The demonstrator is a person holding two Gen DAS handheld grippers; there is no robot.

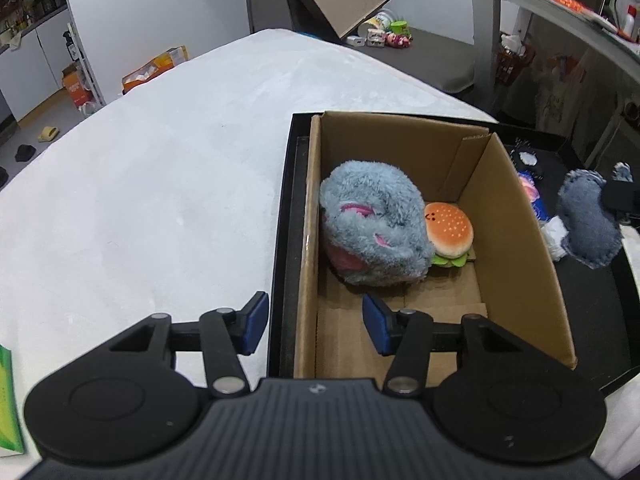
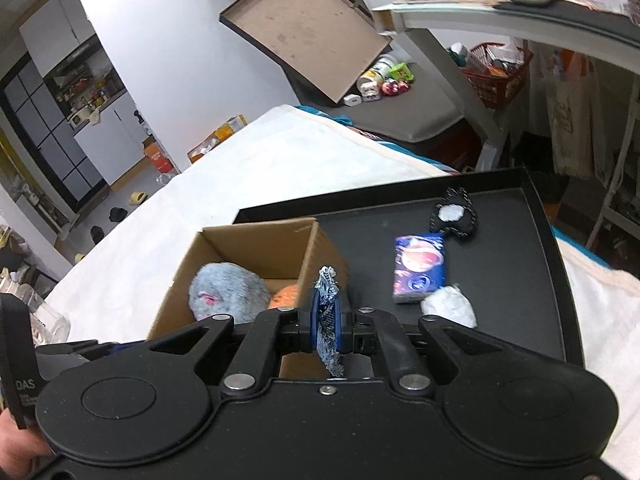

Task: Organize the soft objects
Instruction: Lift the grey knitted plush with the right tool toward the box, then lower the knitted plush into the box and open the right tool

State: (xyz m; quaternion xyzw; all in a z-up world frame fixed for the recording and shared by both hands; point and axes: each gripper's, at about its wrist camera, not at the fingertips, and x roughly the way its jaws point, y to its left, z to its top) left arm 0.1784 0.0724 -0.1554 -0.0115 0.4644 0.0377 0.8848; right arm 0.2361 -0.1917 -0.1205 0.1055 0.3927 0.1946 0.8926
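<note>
From my left tongs [image 1: 314, 326], the step in hand looks like filling the box [image 1: 516, 248]: a grey plush [image 1: 372, 228] and a burger toy [image 1: 450, 230] already lie in it, just ahead of my blue pads [image 1: 378, 328]. These tongs stand apart, about half open, with nothing between them; one pad hangs over the bed cover [image 1: 140, 200], the other over the near end of the box, touching neither that I can see. Off to the right, beyond the box wall, a denim toy [image 1: 588, 224] hangs in my other tongs, above the black tray [image 1: 592, 308].

From my right tongs [image 2: 326, 326], the pads are together, clamped on that denim toy [image 2: 327, 320], which sticks out above and below them. The box [image 2: 248, 240] sits ahead and to the left, on the tray [image 2: 500, 320]. Ahead and to the right lie a tissue pack [image 2: 420, 270], a white wad [image 2: 450, 306] and a black pouch [image 2: 456, 216]. Next, I judge, the toy must go left over the box before I let go.
</note>
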